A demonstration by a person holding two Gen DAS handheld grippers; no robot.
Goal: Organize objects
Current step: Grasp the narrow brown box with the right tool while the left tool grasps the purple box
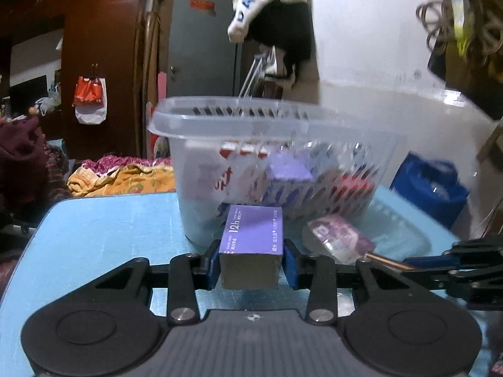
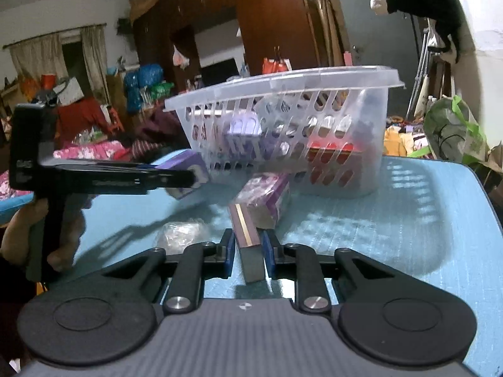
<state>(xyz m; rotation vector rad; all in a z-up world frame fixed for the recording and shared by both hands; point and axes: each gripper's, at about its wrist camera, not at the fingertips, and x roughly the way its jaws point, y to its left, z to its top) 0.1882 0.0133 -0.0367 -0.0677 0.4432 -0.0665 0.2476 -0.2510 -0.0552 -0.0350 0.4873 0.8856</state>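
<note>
The boxes inside the clear basket (image 1: 270, 157) are smeared by its slotted wall; their print cannot be read. In the right wrist view the left gripper (image 2: 176, 177) covers part of the purple box (image 2: 185, 165) it holds, near the tabletop's (image 2: 393, 220) left edge, and the picture's edge cuts off its hand (image 2: 47, 235).

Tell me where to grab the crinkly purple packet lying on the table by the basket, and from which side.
Take the purple packet across its narrow width, near the end pointing away from the basket, coming from the open table side. It lies flat, its far end close against the basket wall, so probably only that end leaves room for both fingers.
</note>
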